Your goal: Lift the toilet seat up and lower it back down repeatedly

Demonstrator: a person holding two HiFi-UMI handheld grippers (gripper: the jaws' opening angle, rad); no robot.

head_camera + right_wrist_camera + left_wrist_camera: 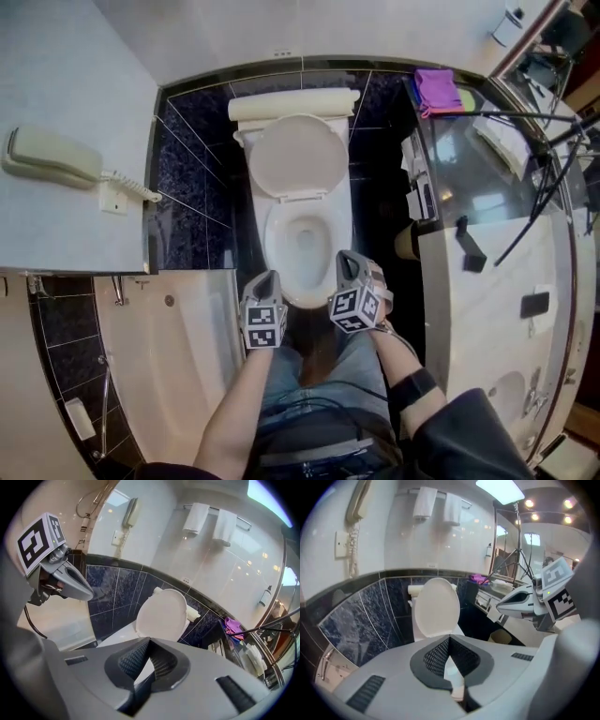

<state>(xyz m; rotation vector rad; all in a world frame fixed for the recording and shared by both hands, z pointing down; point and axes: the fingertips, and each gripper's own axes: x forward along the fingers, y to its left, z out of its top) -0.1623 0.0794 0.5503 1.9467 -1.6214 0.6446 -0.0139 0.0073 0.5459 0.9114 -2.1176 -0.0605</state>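
Seat (275,246) seems to be down and flat, in front of the upright lid (295,155), though I can't be sure of the ring from here. Just left of the seat's front edge, the left gripper (272,277) hangs with jaws together, nothing between them. Just right of that edge, the right gripper (346,258) is likewise closed and empty. For a clean lift I'd slip both closed tips evenly under the front lip, swing the seat back against the lid, then ease it down rather than let it drop.

The toilet (275,234) has its lid (292,157) raised. The left gripper (269,278) and right gripper (347,261) hang at the toilet's near rim.
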